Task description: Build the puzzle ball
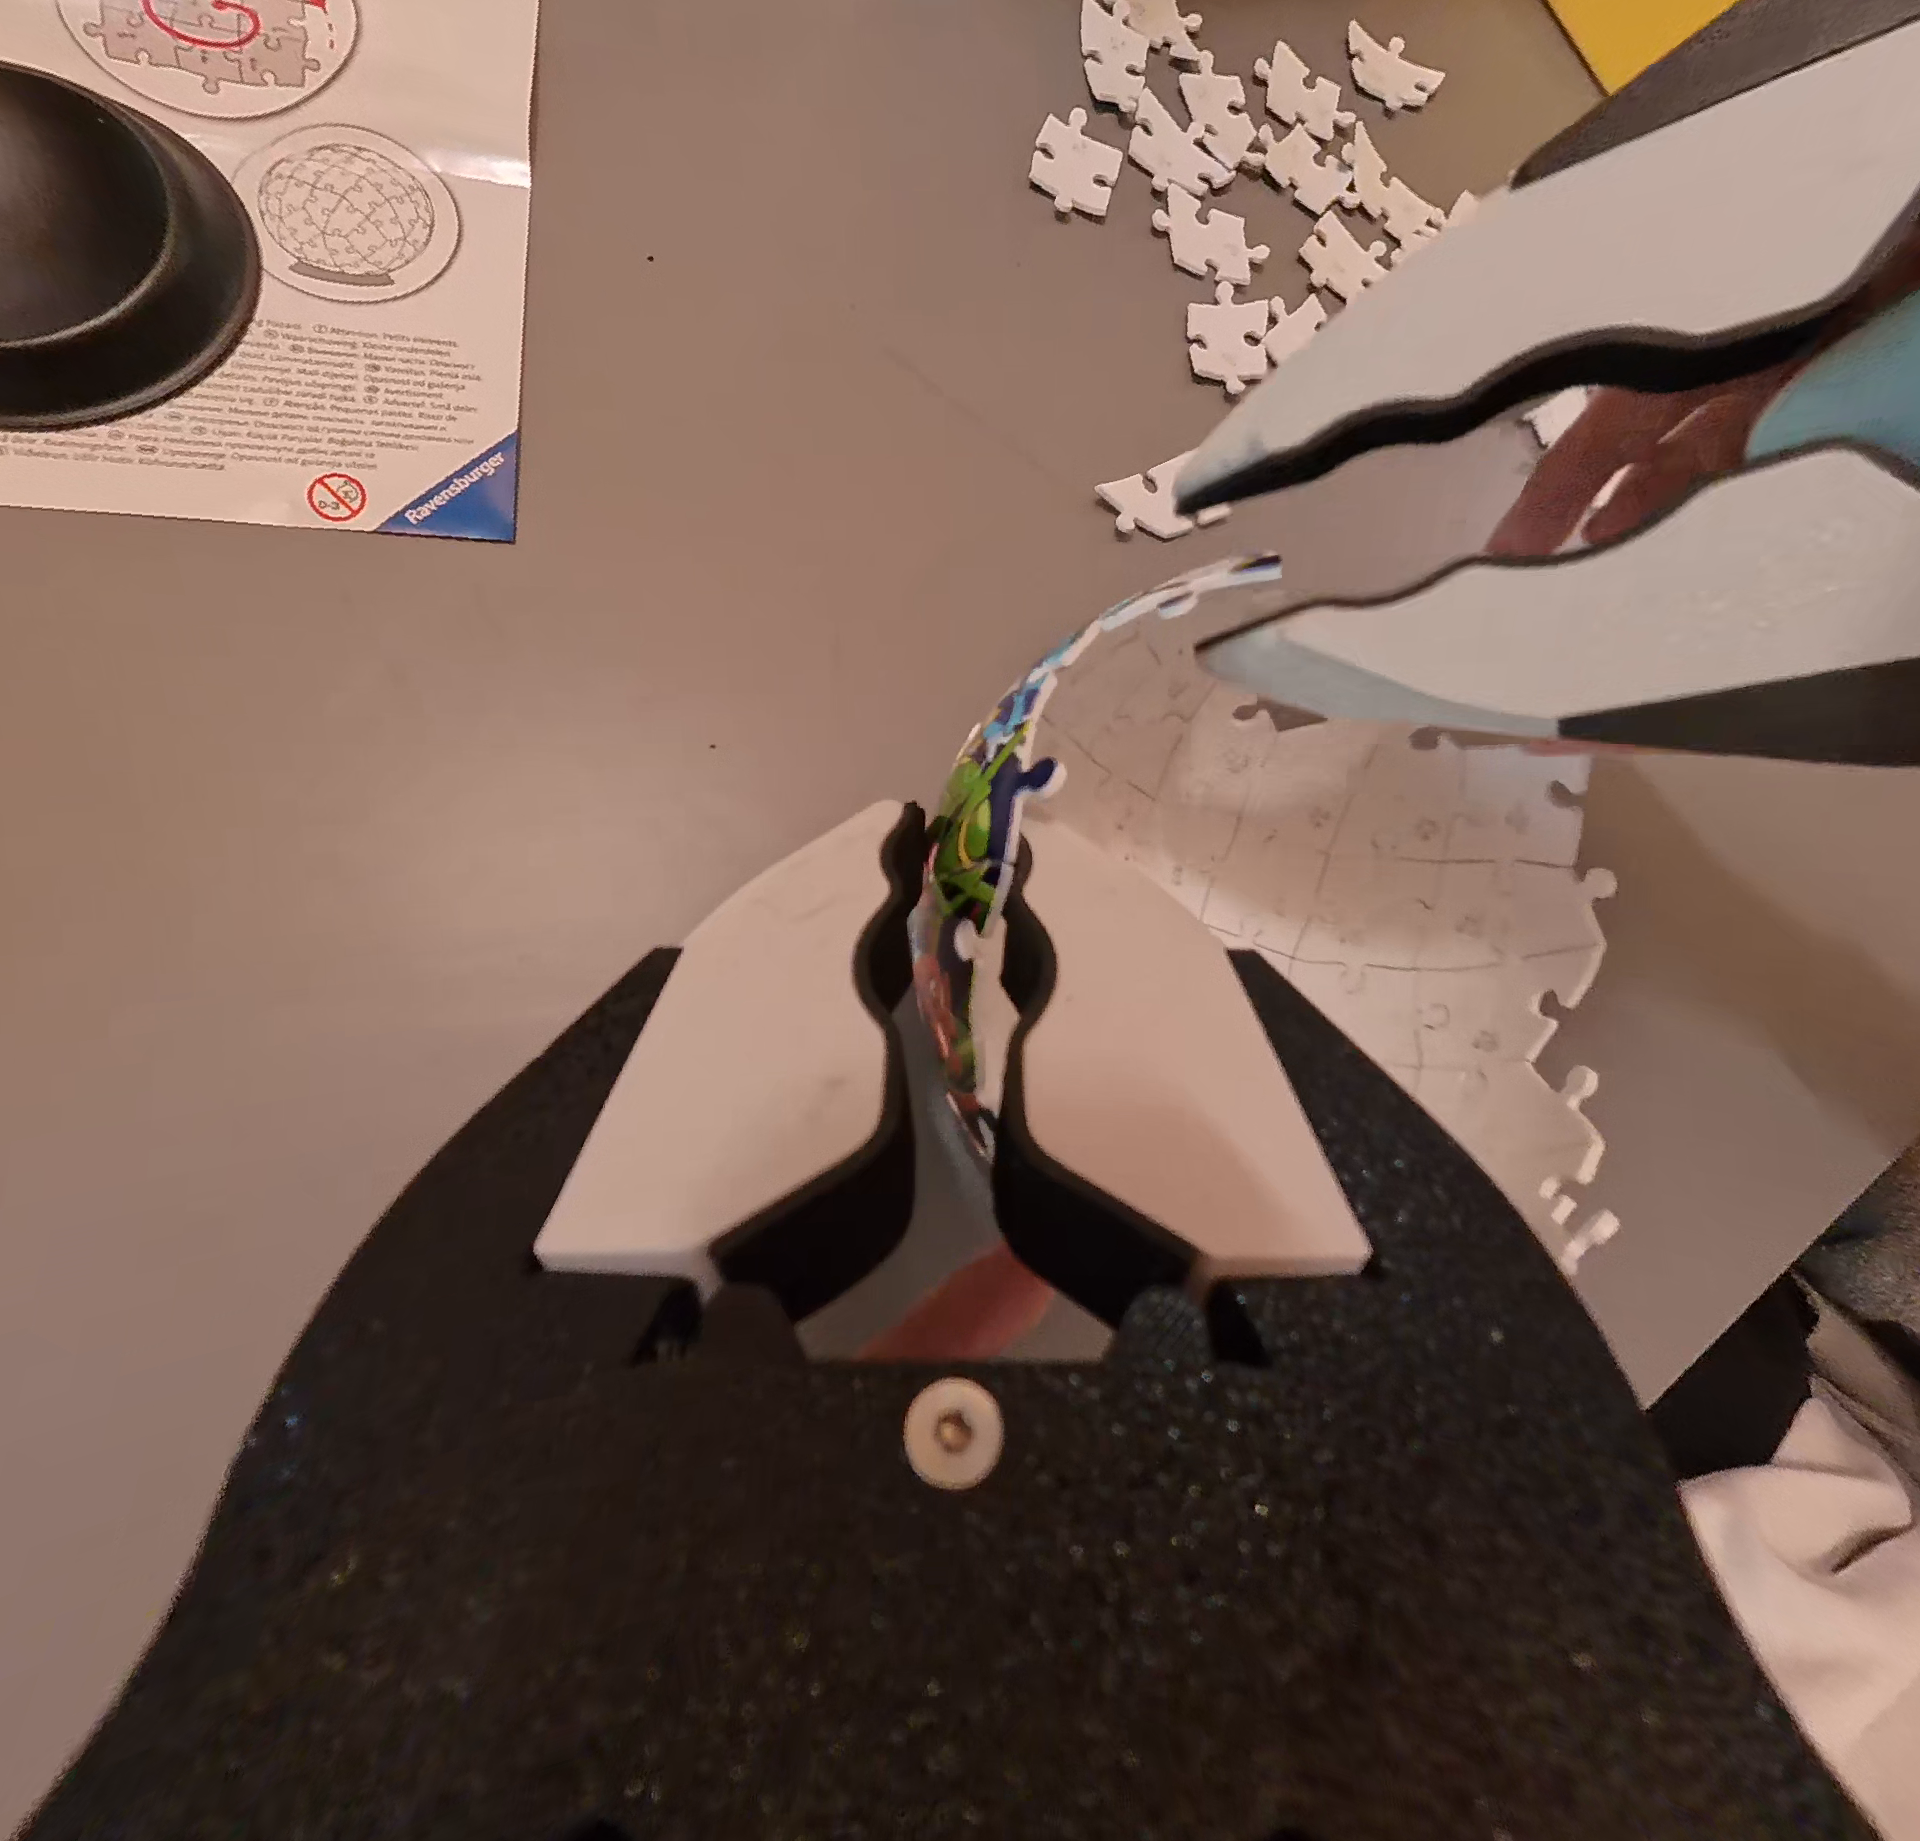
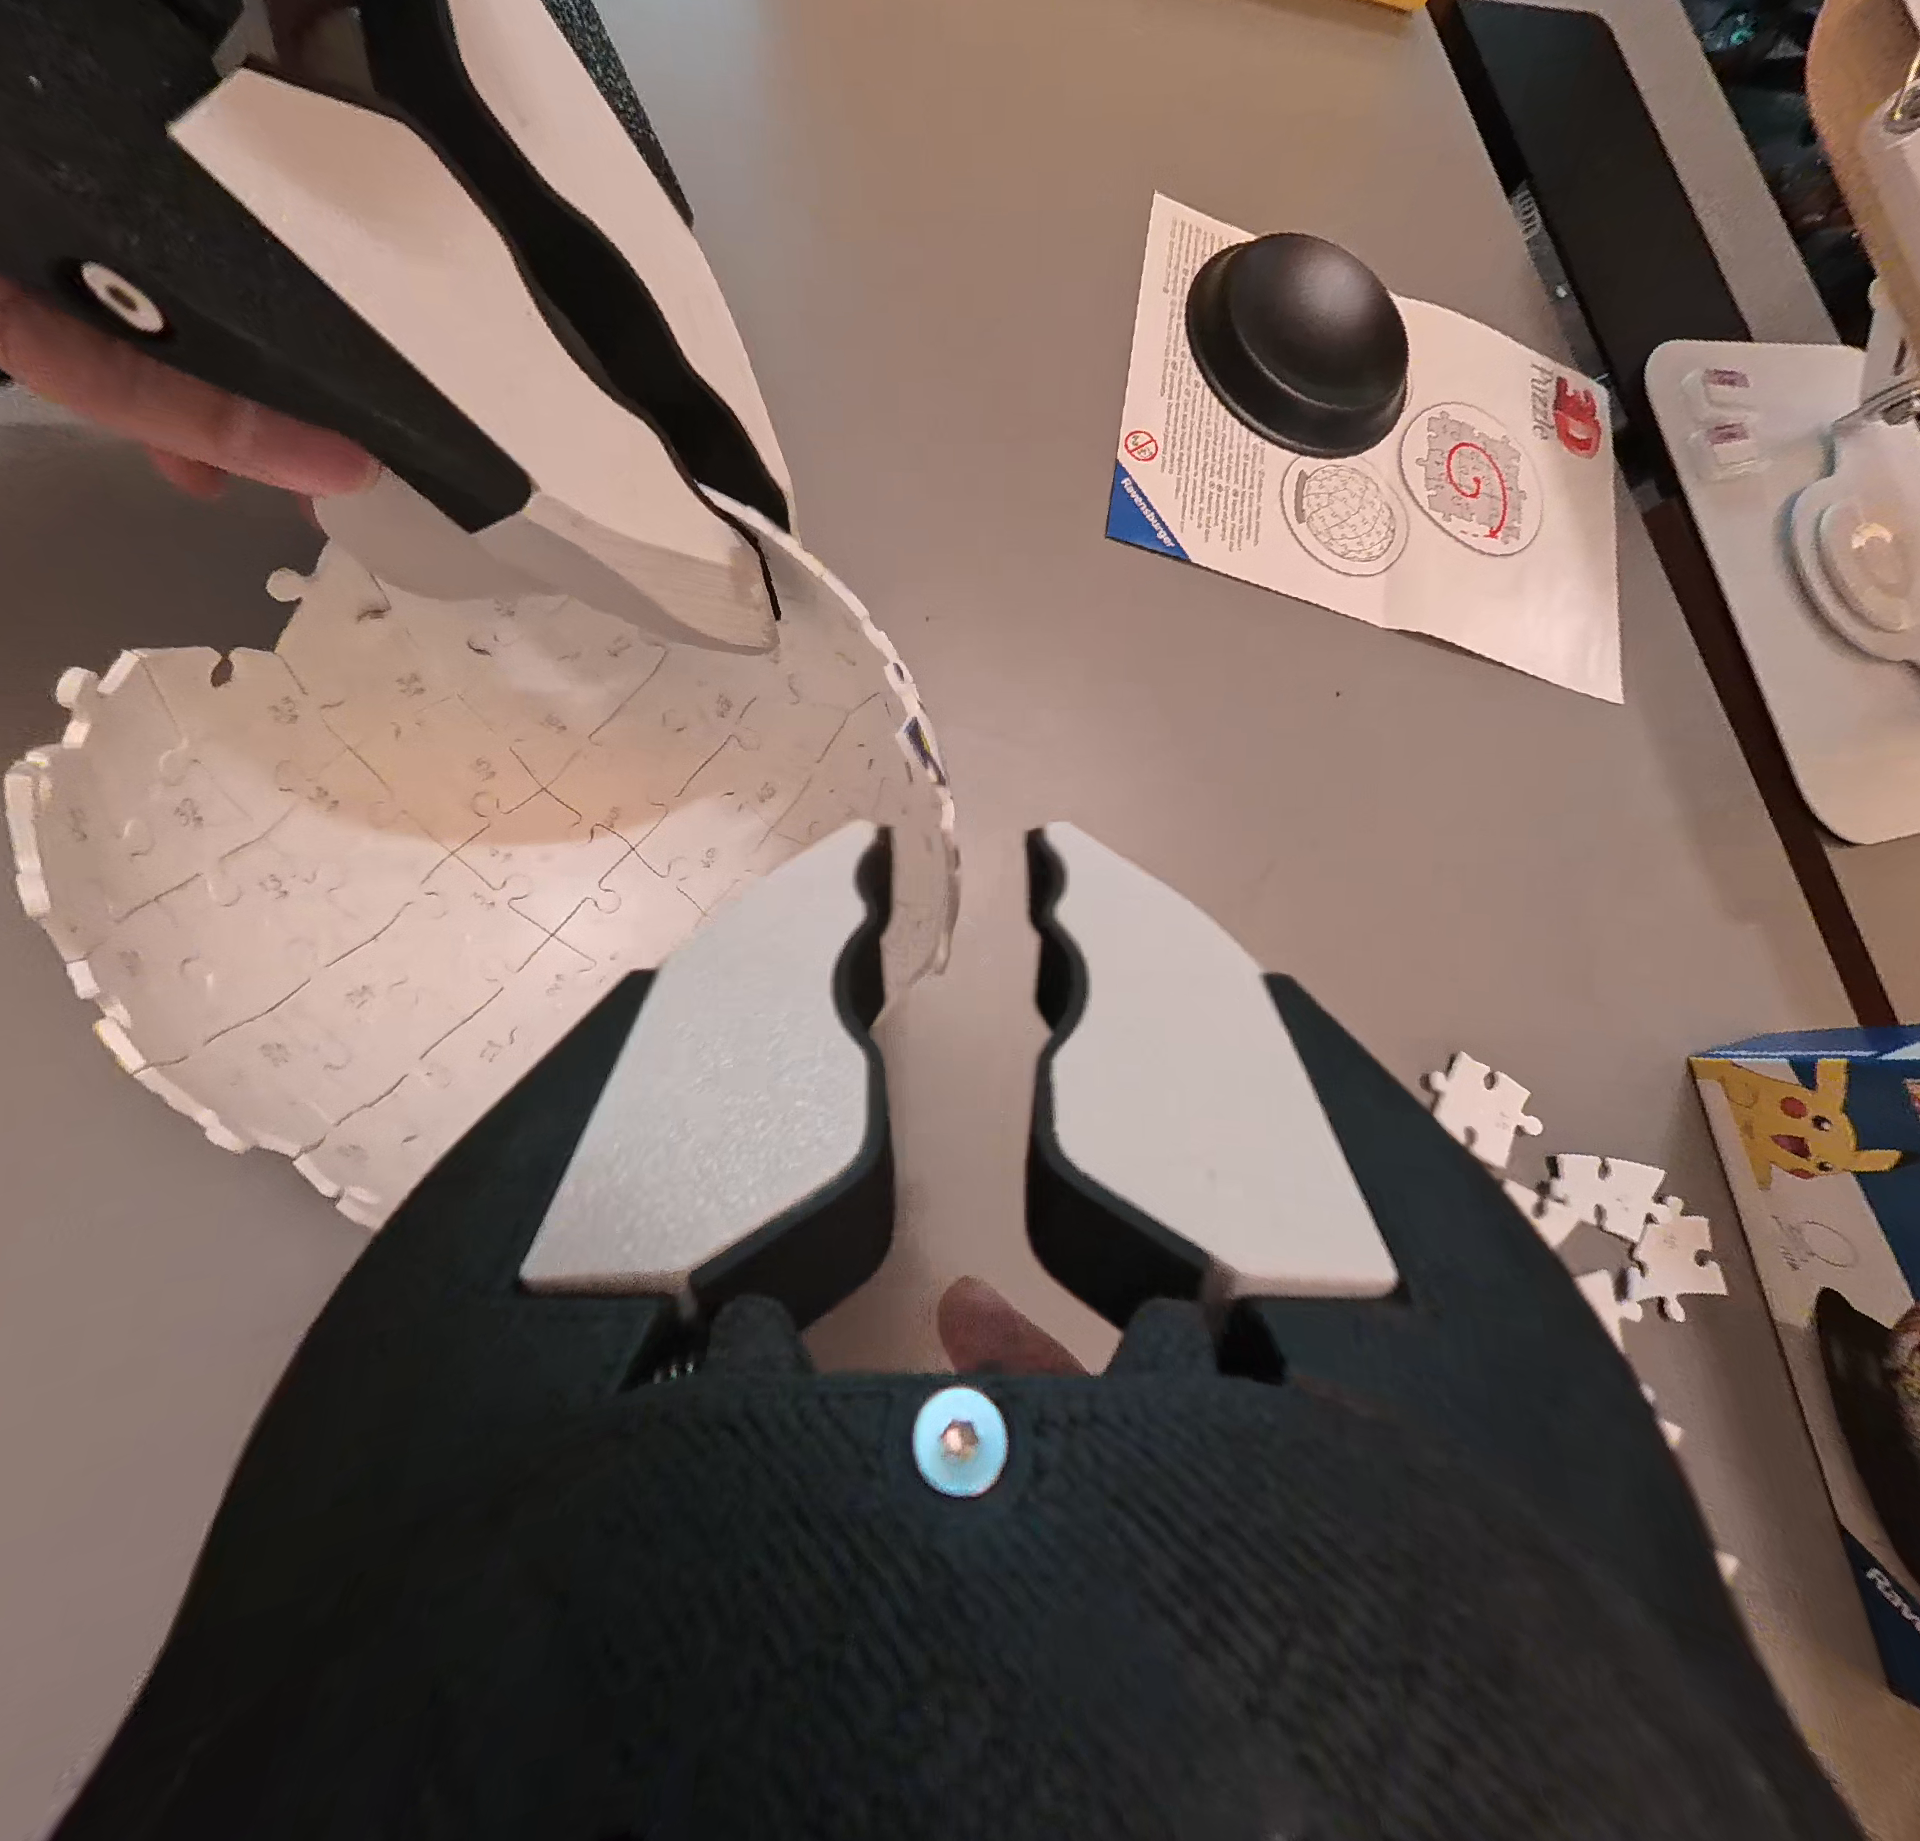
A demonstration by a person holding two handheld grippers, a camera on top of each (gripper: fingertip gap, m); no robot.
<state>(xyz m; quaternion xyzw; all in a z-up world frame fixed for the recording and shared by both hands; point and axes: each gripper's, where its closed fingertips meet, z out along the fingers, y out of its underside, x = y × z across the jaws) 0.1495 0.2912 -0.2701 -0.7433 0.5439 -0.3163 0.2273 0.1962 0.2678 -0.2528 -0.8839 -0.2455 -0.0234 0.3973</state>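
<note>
The left tool [image 1: 961, 856] is clenched on the rim of the half-built puzzle ball [image 2: 416, 856], holding it over the grey bench [image 1: 623, 648]. The right tool [image 2: 958, 856] is released, apparently empty, beside the rim. Loose pieces [image 1: 1226, 160] lie far right.

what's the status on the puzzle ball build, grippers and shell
Left gripper shut on half-built shell rim. Right gripper open, empty, beside shell. Loose pieces waiting on table. Nothing blocking.

I log print, not transcribed, on: instruction sheet [image 2: 1538, 628], 2 o'clock; puzzle box [image 2: 1787, 1220], 4 o'clock; puzzle shell [image 2: 364, 908] inner faces, 9 o'clock.
</note>
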